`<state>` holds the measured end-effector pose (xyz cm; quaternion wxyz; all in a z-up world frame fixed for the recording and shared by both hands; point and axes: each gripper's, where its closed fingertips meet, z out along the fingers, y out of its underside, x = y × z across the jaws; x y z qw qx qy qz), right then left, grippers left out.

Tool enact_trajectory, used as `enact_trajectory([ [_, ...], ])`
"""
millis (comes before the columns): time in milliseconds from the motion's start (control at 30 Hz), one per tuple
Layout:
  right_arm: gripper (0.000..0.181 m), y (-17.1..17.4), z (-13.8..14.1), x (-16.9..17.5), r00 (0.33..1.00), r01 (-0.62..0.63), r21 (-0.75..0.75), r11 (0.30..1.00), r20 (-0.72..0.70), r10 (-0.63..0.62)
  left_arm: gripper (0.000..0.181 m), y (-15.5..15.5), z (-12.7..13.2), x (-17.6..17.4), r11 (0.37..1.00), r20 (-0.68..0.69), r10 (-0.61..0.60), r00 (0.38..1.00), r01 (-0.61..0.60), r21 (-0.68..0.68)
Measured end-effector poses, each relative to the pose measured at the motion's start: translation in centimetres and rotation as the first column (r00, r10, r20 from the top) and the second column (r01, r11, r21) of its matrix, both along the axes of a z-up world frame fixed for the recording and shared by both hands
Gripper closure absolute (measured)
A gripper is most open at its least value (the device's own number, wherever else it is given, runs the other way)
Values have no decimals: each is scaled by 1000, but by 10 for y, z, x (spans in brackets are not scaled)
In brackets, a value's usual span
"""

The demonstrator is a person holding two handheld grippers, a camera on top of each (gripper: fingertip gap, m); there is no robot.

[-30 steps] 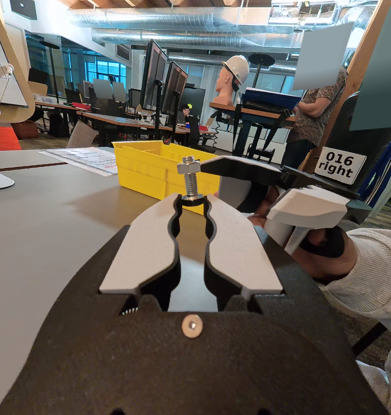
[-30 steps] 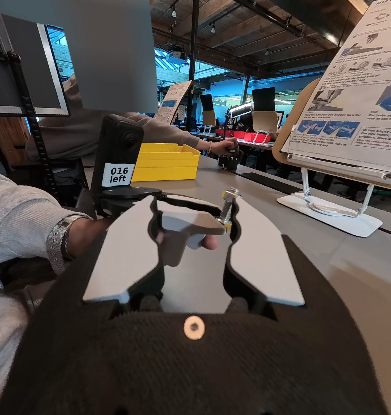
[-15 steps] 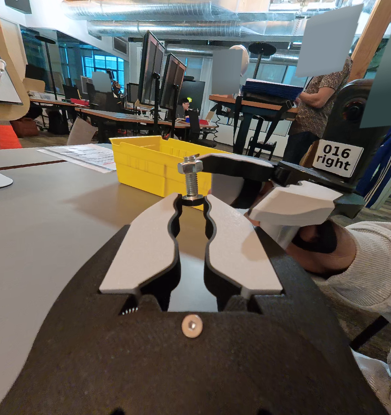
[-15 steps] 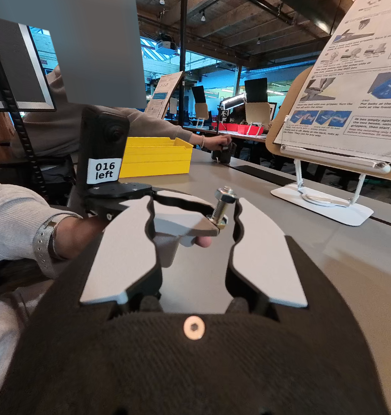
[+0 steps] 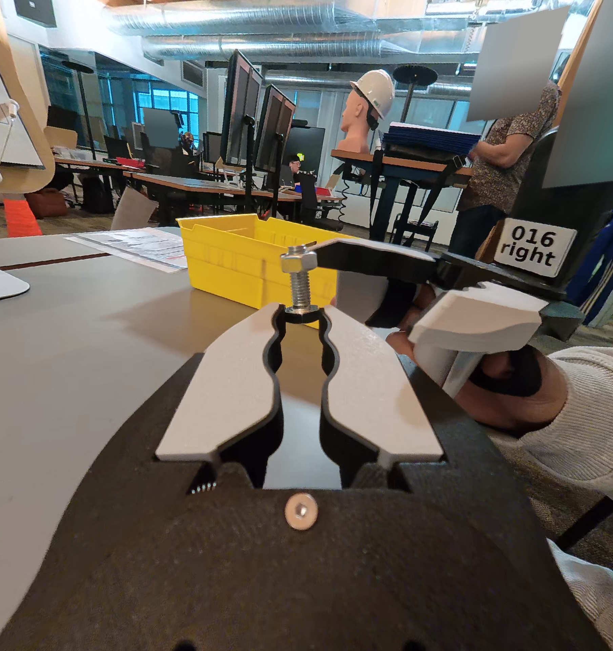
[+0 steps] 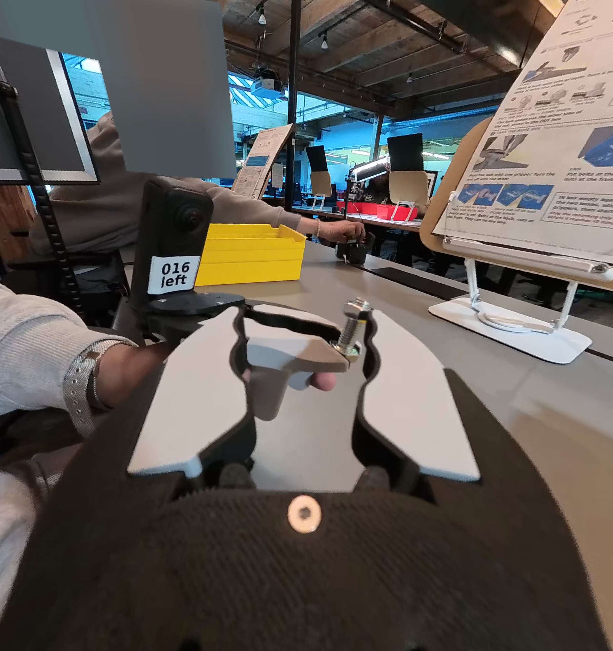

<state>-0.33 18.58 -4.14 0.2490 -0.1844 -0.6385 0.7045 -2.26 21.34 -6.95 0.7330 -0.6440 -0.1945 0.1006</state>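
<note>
Now, in the left wrist view, your left gripper (image 5: pixel 300 313) sits at frame centre, its fingers closed on the nut (image 5: pixel 300 310) at the bottom of an upright bolt (image 5: pixel 299 278). Your right gripper (image 5: pixel 313 252) reaches in from the right of the frame, one black fingertip touching the bolt's hex head; from this side you cannot tell whether its jaws press on the head. Your right hand (image 5: pixel 502 391) grips its handle at mid right. Behind the bolt, slightly left of centre, a yellow bin (image 5: pixel 234 260) stands on the grey table (image 5: pixel 69 352), with a sheet of paper (image 5: pixel 132 243) lying to the bin's left.

Next, in the right wrist view, your right gripper (image 6: pixel 305 324) has its fingers spread wide apart. The bolt (image 6: pixel 350 331) leans just beside the right finger (image 6: pixel 403 380), while the left finger stands well clear of it. Your left gripper (image 6: pixel 343 354) enters from the left, holding the nut (image 6: pixel 349 350) at the bolt's lower end, above the table (image 6: pixel 509 387). The bin (image 6: pixel 252 257) shows at upper centre-left, and a white stand (image 6: pixel 509 334) carrying an instruction board rises at the right edge
</note>
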Motion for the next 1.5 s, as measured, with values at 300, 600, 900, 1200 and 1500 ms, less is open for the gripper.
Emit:
enact_trajectory([
  [300,109,2,-2,-4,999,5,-19,1000,34,-5,163,1,1,2,1000,-8,-4,1000,4,4],
  [600,116,3,2,-1,1000,-11,-40,999,26,12,163,2,-1,1,1000,7,-6,1000,6,1],
  [900,114,2,0,-2,999,-12,-35,999,31,13,163,2,-3,0,1000,29,-12,999,12,2],
  [1200,112,0,-2,-2,1000,14,12,1000,4,-14,163,1,-4,-2,1000,13,12,1000,-12,-17],
  [1500,111,0,-4,-4,1000,26,24,999,0,-26,163,0,-4,-3,999,2,26,1000,-26,-25],
])
